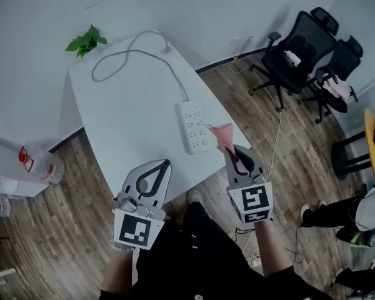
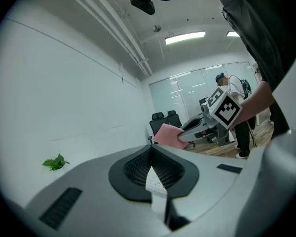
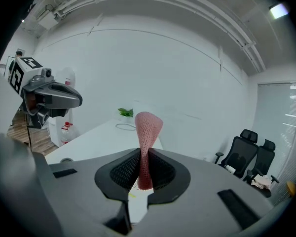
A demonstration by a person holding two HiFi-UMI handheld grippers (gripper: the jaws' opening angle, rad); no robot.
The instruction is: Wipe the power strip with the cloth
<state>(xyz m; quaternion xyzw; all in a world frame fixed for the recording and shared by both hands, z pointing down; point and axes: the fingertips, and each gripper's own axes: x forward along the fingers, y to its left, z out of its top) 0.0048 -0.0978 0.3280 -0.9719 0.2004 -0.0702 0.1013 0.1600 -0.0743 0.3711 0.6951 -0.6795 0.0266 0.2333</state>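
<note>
A white power strip lies near the right edge of the white table, and its grey cable loops off to the far end. My right gripper is shut on a pink cloth, which stands up beside the strip's near right corner; I cannot tell whether they touch. The right gripper view shows the cloth pinched between the jaws. My left gripper hovers over the table's near edge, shut and holding nothing. In the left gripper view the strip shows through the slit between the jaws.
A small green plant sits at the table's far left corner. Two black office chairs stand on the wood floor to the right. A water bottle stands on the floor at left. A seated person's legs are at right.
</note>
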